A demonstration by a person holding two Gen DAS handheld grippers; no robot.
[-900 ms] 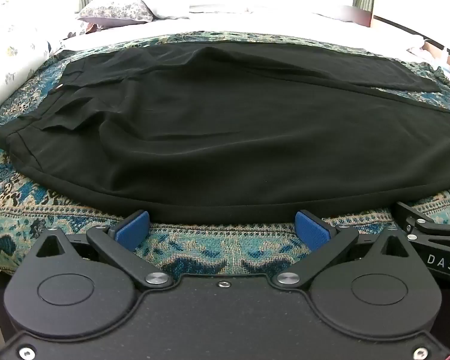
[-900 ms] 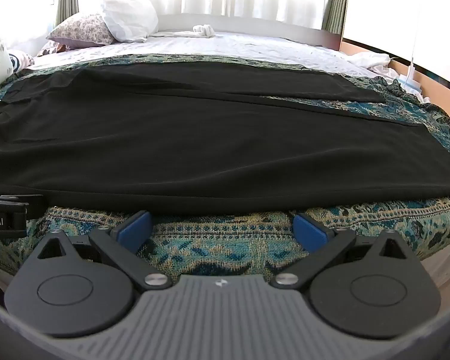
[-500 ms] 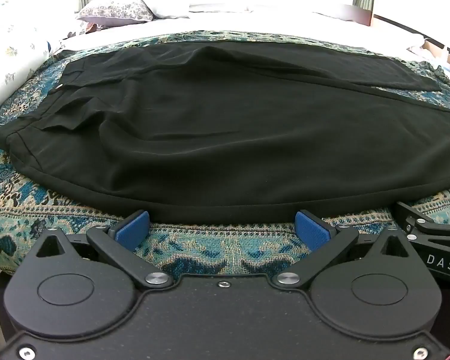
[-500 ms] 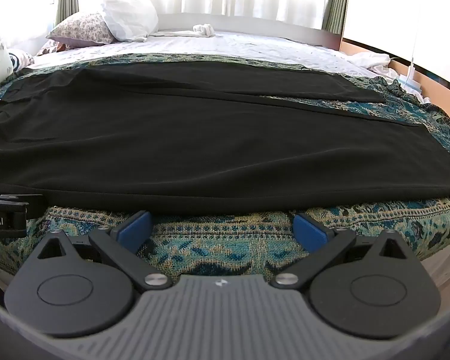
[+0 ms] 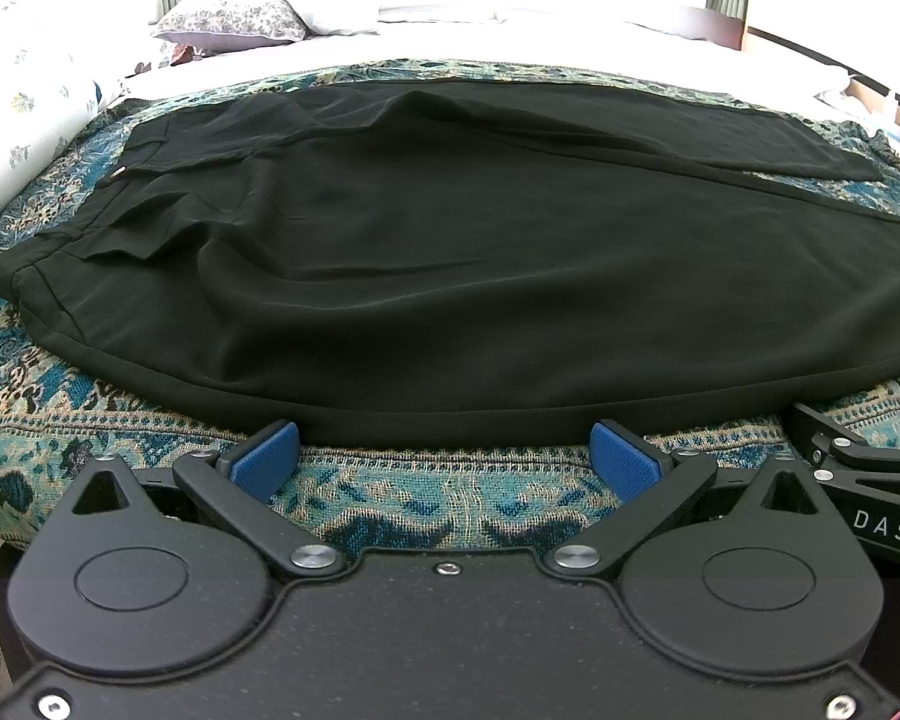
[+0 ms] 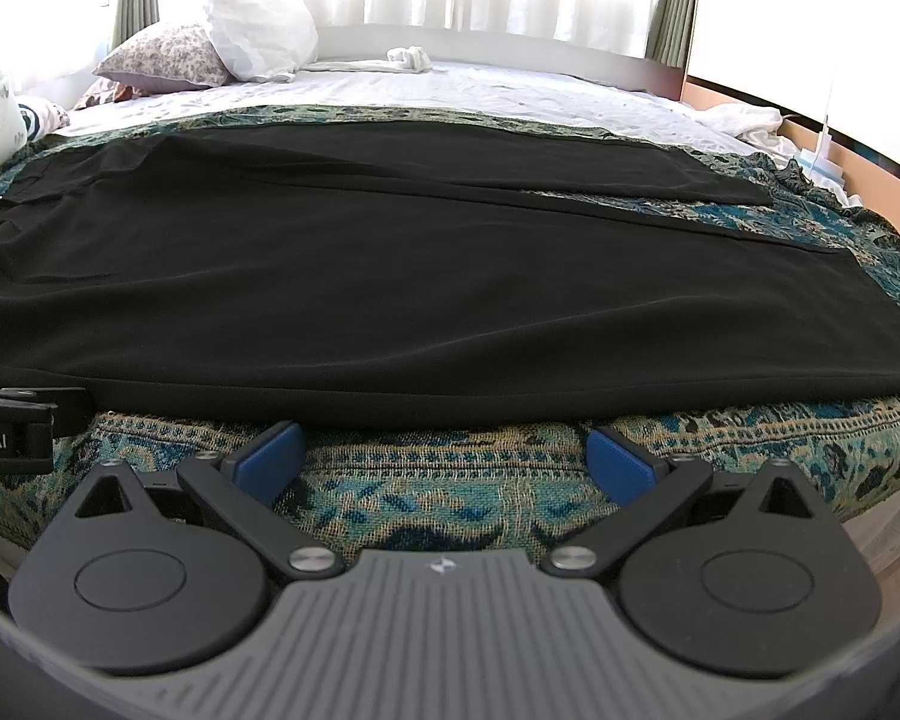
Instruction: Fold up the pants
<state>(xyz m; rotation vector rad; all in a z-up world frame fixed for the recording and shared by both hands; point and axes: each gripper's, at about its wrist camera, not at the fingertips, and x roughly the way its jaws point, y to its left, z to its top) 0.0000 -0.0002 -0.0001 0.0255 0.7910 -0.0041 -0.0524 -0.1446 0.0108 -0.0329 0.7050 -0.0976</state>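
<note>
A bed carries a patterned teal blanket (image 5: 450,498), and the black pants (image 5: 480,276) lie spread flat across it, waistband to the left, legs running right. The left gripper (image 5: 445,461) and right gripper (image 6: 444,456) sit side by side at the pants' near edge, each spread wide and holding nothing.
</note>
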